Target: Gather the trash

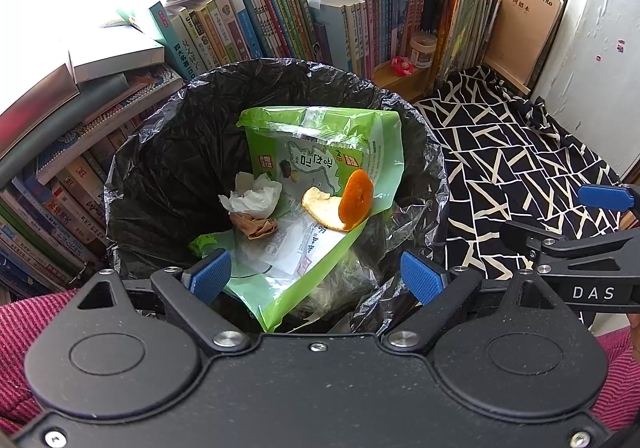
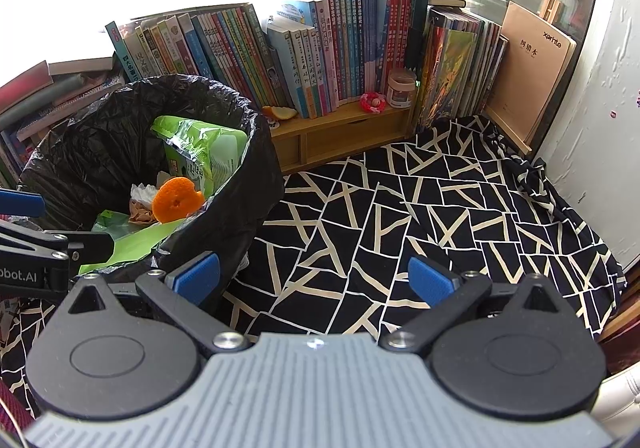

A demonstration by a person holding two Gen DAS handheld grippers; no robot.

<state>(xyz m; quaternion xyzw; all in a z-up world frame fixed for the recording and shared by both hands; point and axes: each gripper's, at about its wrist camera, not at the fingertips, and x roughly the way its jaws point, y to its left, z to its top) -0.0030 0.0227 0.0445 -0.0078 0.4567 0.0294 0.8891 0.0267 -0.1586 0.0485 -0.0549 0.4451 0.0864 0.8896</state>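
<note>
Bin: a trash bin [image 1: 132, 184] lined with a black bag stood centre of the left wrist view and at left in the right wrist view, on the patterned cloth [image 2: 440, 208] over the table.
Contents: a green wrapper [image 1: 320, 152], orange peel [image 1: 352, 204], white tissue [image 1: 256, 196] and a brown crumpled scrap [image 1: 258, 226] lay inside it.
Left tool: the left tool [image 1: 316, 280] hung directly over the bin mouth, released, jaws wide, nothing between the pads.
Right tool: the right tool [image 2: 316, 282] stood over bare cloth just right of the bin, likewise released and empty.
Remaining item: a second piece of orange peel [image 2: 280, 113] lay on the wooden shelf [image 2: 344, 128] below the books [image 2: 320, 60], upper centre of the right wrist view, just behind the bin.
Key relation: that peel lay ahead and slightly left of the right tool, its long axis roughly across the frame; the right hand appeared nearer.
Assessment: task judged nearly complete, with one item outstanding.
</note>
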